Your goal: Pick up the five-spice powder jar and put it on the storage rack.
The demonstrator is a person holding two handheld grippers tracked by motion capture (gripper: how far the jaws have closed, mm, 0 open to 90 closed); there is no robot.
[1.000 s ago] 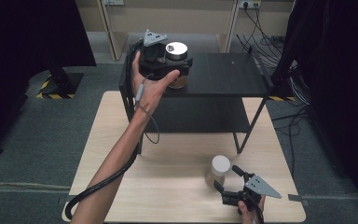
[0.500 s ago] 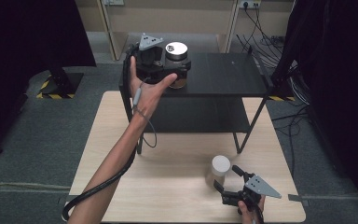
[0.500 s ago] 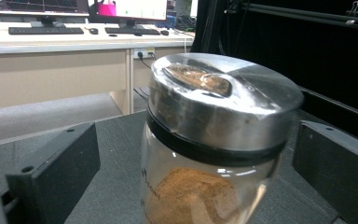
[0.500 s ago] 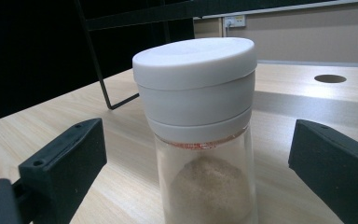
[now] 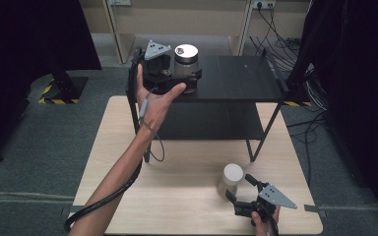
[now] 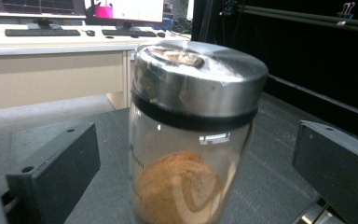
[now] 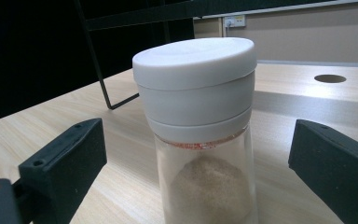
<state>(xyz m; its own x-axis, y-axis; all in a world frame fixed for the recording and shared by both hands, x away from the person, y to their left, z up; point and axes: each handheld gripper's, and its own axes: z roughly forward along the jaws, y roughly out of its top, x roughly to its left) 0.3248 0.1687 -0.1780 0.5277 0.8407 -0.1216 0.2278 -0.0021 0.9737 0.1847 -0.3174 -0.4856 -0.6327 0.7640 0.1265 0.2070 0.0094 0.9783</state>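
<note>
A glass jar with a shiny metal lid point(image 5: 186, 53) and brown powder inside point(image 6: 186, 140) stands upright on the black shelf top point(image 5: 236, 78). My left gripper point(image 5: 190, 78) reaches it from the left. Its jaws stand on either side of the jar with a gap at each, so it is open point(image 6: 198, 158). A second glass jar with a white plastic lid point(image 5: 233, 176) and pale powder point(image 7: 200, 126) stands on the wooden table point(image 5: 128, 162). My right gripper point(image 5: 238, 187) is open around it, its pads clear of the glass point(image 7: 200, 158).
The black two-level shelf rests on thin legs point(image 5: 263, 132) at the table's back. The left gripper's cable point(image 5: 108, 196) trails along the forearm. A round hole in the tabletop point(image 7: 331, 78) lies beyond the white-lidded jar. The table's front edge is close to the right hand.
The left gripper has slid a little back toward the person, and the hand under it has opened its fingers. Both jars and the right gripper have stayed put.
</note>
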